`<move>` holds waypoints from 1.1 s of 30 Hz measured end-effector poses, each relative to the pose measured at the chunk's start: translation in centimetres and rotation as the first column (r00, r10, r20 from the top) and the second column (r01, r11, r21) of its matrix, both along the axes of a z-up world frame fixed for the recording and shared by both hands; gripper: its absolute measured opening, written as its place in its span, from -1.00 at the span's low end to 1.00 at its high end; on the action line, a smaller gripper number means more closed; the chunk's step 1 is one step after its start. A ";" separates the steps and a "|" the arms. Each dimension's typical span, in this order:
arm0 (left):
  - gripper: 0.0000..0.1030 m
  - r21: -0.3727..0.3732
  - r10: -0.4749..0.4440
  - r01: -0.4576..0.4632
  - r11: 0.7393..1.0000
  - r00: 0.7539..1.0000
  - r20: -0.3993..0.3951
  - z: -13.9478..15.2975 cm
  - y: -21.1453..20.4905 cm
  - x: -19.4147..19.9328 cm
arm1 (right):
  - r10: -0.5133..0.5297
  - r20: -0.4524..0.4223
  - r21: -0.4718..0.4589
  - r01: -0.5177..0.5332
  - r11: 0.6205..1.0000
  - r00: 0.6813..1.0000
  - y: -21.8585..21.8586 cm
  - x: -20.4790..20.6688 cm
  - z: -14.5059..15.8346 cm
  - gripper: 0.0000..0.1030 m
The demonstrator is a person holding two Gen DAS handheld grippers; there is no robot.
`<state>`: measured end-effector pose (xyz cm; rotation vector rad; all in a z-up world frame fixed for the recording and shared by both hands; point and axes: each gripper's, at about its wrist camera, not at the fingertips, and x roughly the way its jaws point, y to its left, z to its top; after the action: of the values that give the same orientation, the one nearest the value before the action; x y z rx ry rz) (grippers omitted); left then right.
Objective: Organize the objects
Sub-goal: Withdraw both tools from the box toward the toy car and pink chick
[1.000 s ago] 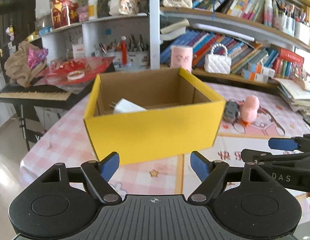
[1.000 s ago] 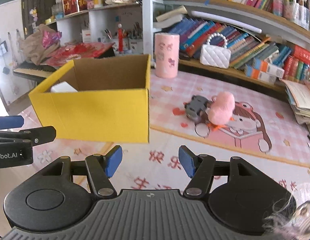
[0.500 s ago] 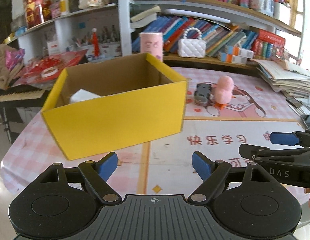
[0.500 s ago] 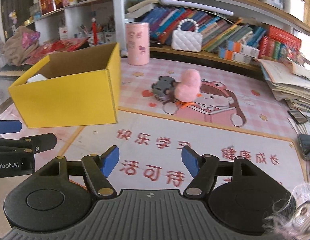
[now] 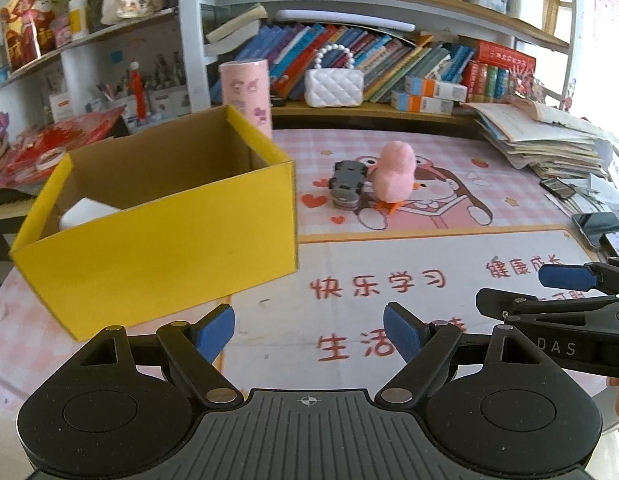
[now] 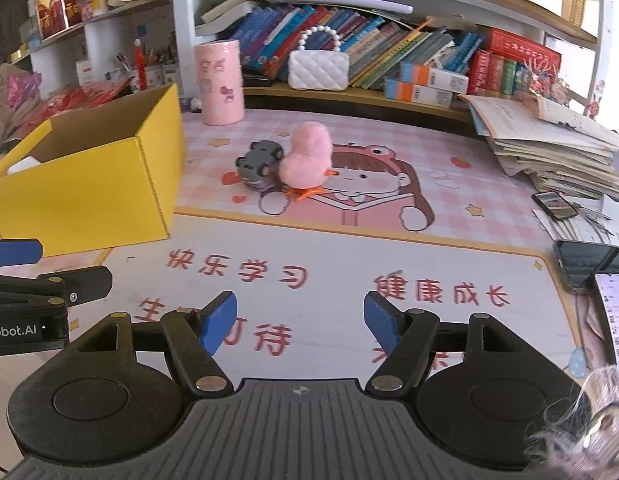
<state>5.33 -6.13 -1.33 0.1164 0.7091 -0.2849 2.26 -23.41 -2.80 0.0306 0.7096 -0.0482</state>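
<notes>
I have both claws apart and empty: left claw (image 5: 309, 330), right claw (image 6: 300, 322). The pink plush toy (image 6: 307, 160) touches the grey toy car (image 6: 259, 162) mid-counter (image 6: 349, 272), right of the yellow box (image 5: 165, 232).

Background items: pink cylindrical canister (image 6: 219, 82) at the table's far edge; white quilted handbag (image 6: 318, 68) (pearl handle) on the lower shelf, before slanting books (image 6: 389, 50); stack of papers (image 6: 557, 152) right; two smartphones (image 6: 589, 266) near the right edge.
</notes>
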 end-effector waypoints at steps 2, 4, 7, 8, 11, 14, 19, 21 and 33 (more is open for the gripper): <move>0.62 0.001 -0.012 0.012 1.000 1.000 -0.002 -0.1 -0.6 0.3 | -0.012 -0.002 0.000 0.012 1.000 1.000 -0.6 0.0 -0.1 0.33; 0.62 0.002 -0.021 0.021 1.000 1.000 -0.004 -0.1 -1.2 0.5 | -0.023 -0.005 0.001 0.023 1.000 1.000 -1.3 0.1 -0.1 0.33; 0.62 0.001 -0.030 0.030 1.000 1.000 -0.008 -0.3 -2.0 1.0 | -0.036 -0.009 0.002 0.036 0.999 0.999 -2.1 0.4 -0.2 0.34; 0.62 0.001 -0.032 0.032 0.999 0.999 -0.008 -0.3 -2.3 1.1 | -0.039 -0.010 0.003 0.039 0.999 0.999 -2.4 0.5 -0.2 0.34; 0.62 0.000 -0.036 0.036 0.999 0.999 -0.010 -0.5 -3.1 1.5 | -0.043 -0.016 0.001 0.043 0.999 0.999 -3.1 0.9 -0.4 0.34; 0.62 0.002 -0.047 0.047 0.999 0.999 -0.006 -0.6 -3.9 1.9 | -0.044 -0.020 0.000 0.044 0.999 0.999 -3.8 1.4 -0.5 0.35; 0.62 0.001 -0.055 0.055 0.998 0.998 -0.009 -1.0 -5.2 2.8 | -0.044 -0.029 -0.001 0.044 0.999 0.999 -5.0 2.5 -0.8 0.38; 0.62 0.000 -0.049 0.049 0.999 0.999 -0.011 -1.1 -5.6 3.3 | -0.039 -0.032 -0.002 0.039 0.999 0.999 -5.4 3.0 -0.9 0.38; 0.63 0.006 -0.026 0.026 1.000 1.000 -0.016 -1.9 -8.2 5.8 | -0.014 -0.044 0.000 0.014 1.000 0.999 -8.0 6.3 -1.5 0.43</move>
<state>11.17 -14.35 -3.26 0.1292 0.7250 -0.3094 8.60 -31.43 -4.28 0.0353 0.7534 -0.0621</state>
